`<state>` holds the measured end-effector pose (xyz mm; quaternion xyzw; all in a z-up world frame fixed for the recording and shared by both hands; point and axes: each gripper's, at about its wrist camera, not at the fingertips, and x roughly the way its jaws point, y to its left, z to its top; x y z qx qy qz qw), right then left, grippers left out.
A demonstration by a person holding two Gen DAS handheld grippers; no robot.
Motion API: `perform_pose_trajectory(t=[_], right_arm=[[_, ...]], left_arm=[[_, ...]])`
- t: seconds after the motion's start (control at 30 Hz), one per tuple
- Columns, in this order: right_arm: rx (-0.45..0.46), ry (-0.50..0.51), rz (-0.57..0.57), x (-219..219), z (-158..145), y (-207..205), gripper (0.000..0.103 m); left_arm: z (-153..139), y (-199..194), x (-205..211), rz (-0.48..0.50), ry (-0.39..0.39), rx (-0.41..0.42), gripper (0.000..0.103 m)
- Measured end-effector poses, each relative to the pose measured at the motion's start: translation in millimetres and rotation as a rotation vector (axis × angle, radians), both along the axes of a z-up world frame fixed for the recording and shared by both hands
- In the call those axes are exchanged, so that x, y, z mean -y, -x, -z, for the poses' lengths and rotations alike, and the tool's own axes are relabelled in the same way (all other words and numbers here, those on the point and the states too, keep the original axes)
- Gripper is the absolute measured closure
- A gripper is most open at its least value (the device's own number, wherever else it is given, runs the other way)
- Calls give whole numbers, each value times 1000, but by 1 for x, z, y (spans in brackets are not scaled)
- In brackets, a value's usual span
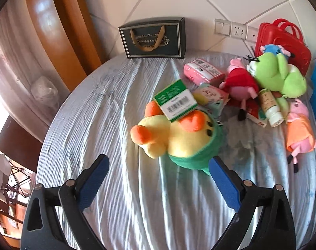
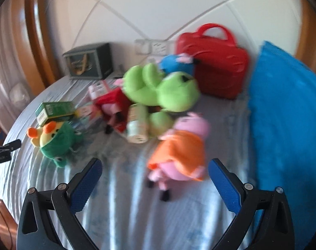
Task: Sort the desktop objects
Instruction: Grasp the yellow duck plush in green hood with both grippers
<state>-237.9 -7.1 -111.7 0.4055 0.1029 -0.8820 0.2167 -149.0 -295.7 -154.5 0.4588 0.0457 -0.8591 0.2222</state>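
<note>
A yellow duck plush in a green hood lies mid-table with a green box resting on it. My left gripper is open just in front of the duck, its right finger close to the hood. My right gripper is open, with a pink pig plush in an orange dress between and just beyond its fingers. Behind lie a green frog plush, a red-dressed pig plush, a white bottle, and a pink packet. The right view is blurred.
A red handled case and a dark gift box stand at the back by the tiled wall. A blue bin stands at the right. The round table has a wrinkled grey cloth. The left gripper shows at the left edge.
</note>
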Motion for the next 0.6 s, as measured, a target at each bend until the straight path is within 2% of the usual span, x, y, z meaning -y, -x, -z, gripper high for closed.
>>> perform_pose_trajectory(t=[0.17,0.3,0.4,0.6], right_arm=[[38,17,-77,69,7,1,0],[104,20,-130,134,26,-3,0],[151,8,-124,177,46,-8,0],[249,20,-50,226,79,-11,0]], left_arm=[[8,8,43,10,-14,8,5],[34,15,83,77,-56,46,5],[52,23,99,132,-95,62,5],[79,43,102,291,-171,95,5]])
